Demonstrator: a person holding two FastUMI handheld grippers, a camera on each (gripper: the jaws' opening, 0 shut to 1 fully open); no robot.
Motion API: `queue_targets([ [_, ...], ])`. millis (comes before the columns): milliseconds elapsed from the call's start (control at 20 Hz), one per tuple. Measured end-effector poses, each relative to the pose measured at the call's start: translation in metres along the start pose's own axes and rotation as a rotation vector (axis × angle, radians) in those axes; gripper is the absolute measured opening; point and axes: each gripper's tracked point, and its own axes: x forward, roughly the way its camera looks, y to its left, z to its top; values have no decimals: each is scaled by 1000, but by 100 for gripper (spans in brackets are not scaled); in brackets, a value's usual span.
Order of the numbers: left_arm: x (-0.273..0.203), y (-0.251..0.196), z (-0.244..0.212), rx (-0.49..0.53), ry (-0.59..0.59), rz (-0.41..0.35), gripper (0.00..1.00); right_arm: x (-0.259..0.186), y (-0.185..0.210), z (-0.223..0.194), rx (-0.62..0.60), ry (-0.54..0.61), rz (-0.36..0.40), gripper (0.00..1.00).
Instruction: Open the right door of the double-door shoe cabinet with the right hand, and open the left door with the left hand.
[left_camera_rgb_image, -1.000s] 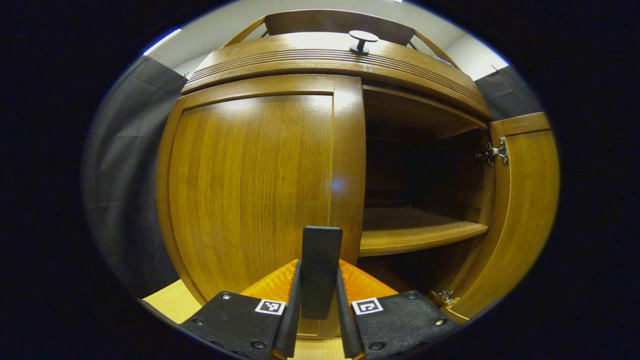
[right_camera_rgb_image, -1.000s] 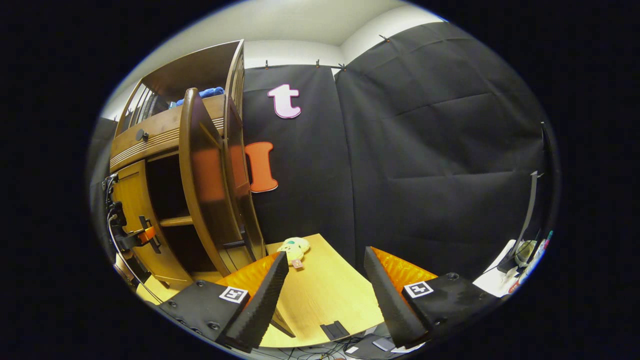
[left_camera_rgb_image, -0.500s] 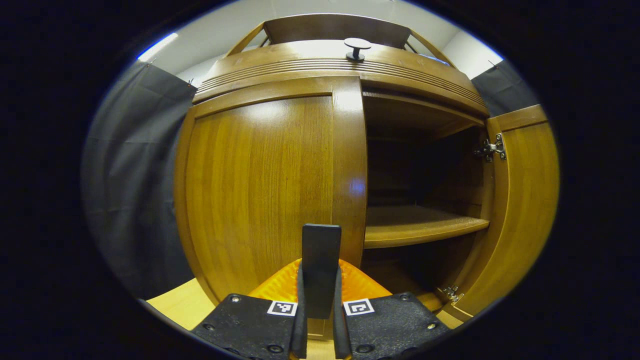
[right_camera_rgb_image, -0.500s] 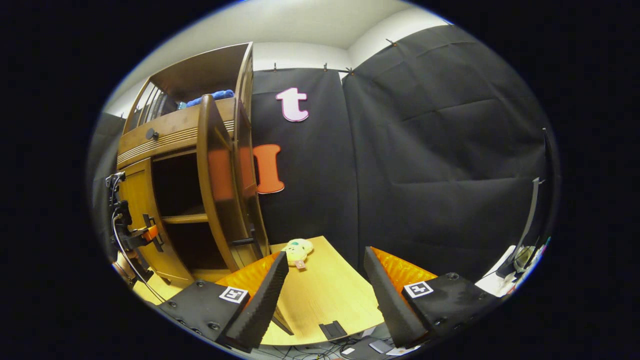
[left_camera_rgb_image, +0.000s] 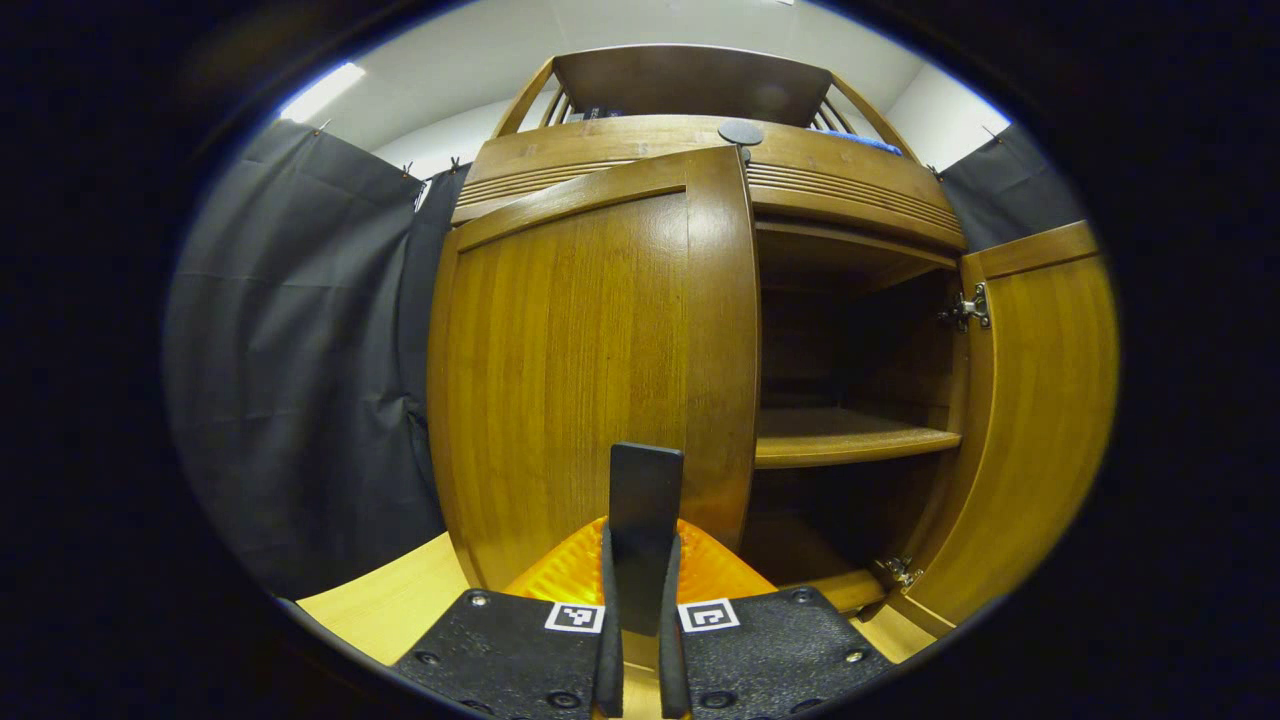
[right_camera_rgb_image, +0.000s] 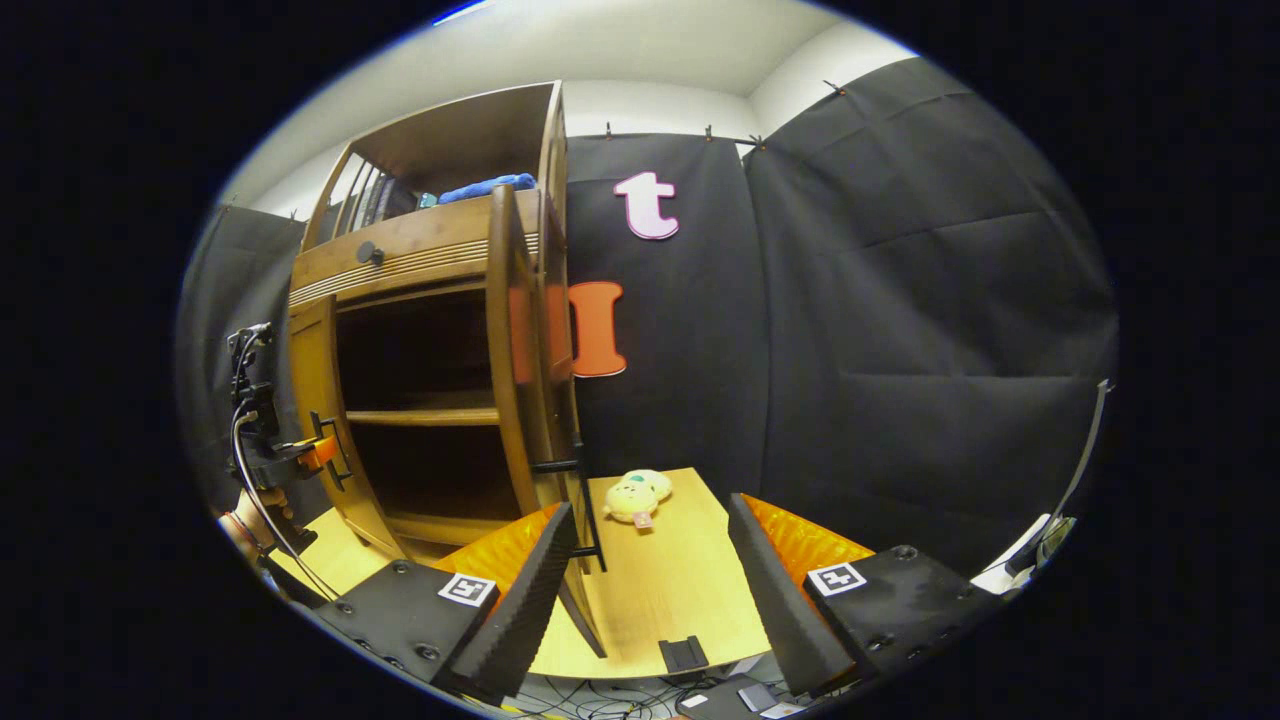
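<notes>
right door (right_camera_rgb_image: 510, 350) swung wide, cabinet interior (right_camera_rgb_image: 420, 370) open

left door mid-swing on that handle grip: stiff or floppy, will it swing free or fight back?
Likely stiff: the left door is a framed wood panel. It probably pivots easily, like the right door, which hangs open on metal hinges. The left gripper is shut on the thin handle, which might slip sideways.

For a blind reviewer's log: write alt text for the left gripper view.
The left gripper is shut on the dark vertical handle of the cabinet's left door, which stands swung partly out. Beside it the right door is wide open, baring a dark interior with one wooden shelf.
</notes>
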Motion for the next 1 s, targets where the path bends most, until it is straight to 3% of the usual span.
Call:
queue_targets([
  [150,-15,11,1,-26,8,-3,13,0,20,-1,-14,1,47,89],
  [200,-19,15,2,-50,13,0,13,0,25,0,-20,-3,55,100],
  [400,-38,29,3,-15,18,-11,13,2,50,2,-38,-6,83,99],
  [600,-57,51,4,-51,15,-24,11,1,80,1,-55,-12,110,100],
  [700,-66,62,5,-12,6,-13,11,-1,92,0,-61,-12,119,96],
  [1000,-88,101,7,-29,3,13,6,-7,122,-4,-80,-18,137,89],
])
